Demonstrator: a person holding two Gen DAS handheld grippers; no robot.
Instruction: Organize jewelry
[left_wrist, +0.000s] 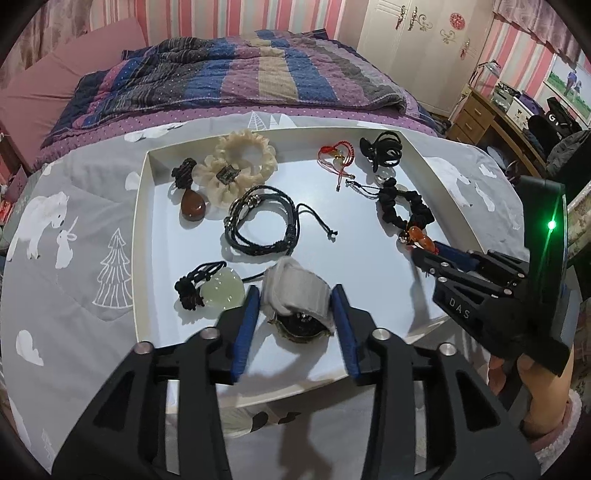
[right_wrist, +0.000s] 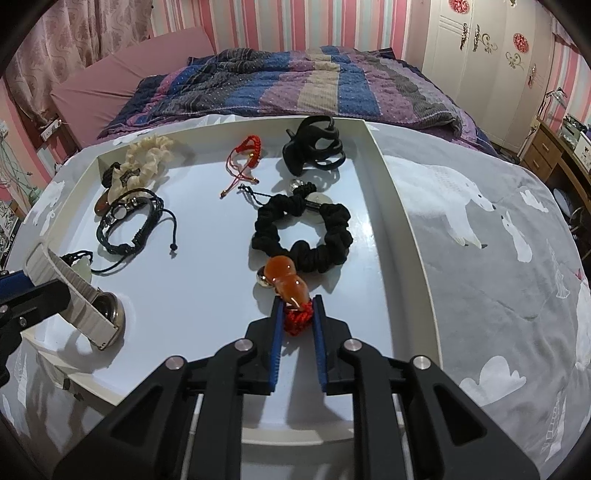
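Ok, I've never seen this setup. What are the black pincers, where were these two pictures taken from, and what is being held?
There is no robot. A person holds a two-finger claw in each hand, and each claw has a camera looking along its fingers. One picture comes from the left claw, the other from the right claw.

A white tray lies on a grey blanket on a bed. It holds a cream scrunchie, a black scrunchie, a hair clip, a red cord bracelet and black bracelets.

The left claw is parted around a grey-strapped watch. The right claw is parted around the red knot of an orange pendant. Both items rest on the tray.
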